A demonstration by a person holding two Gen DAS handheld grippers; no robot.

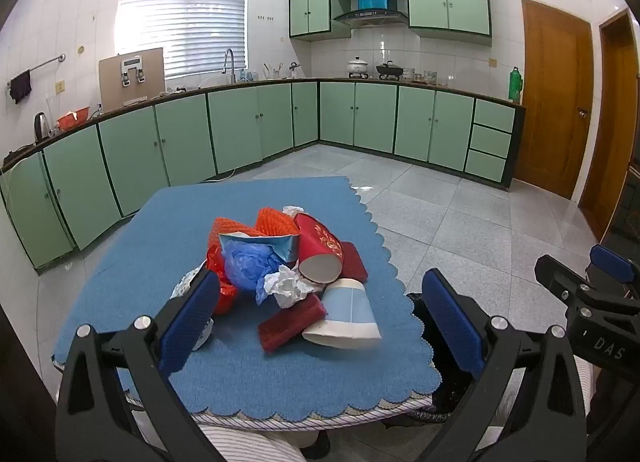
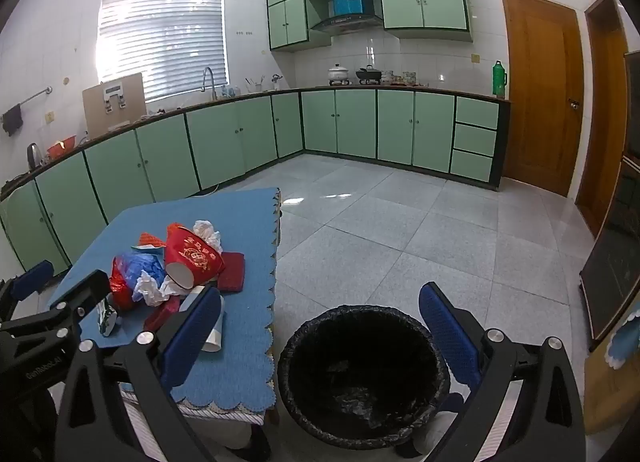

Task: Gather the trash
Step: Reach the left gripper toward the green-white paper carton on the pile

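A heap of trash lies on a small table with a blue cloth (image 1: 248,378). It holds a red paper cup (image 1: 320,248) on its side, a pale blue paper cup (image 1: 348,316), crumpled white tissue (image 1: 286,286), a blue plastic bag (image 1: 248,264), red packets (image 1: 290,322) and orange netting (image 1: 276,222). My left gripper (image 1: 320,324) is open and empty, above the table's near edge, just short of the heap. My right gripper (image 2: 320,336) is open and empty above a bin with a black liner (image 2: 362,376), right of the table (image 2: 240,374). The heap (image 2: 176,274) shows at left.
The bin's rim (image 1: 418,302) peeks past the table's right edge. Green kitchen cabinets (image 1: 240,126) line the far walls, a wooden door (image 1: 556,98) stands at right, and grey tiled floor (image 2: 400,230) lies between. The right gripper's body (image 1: 592,302) shows at the left view's right edge.
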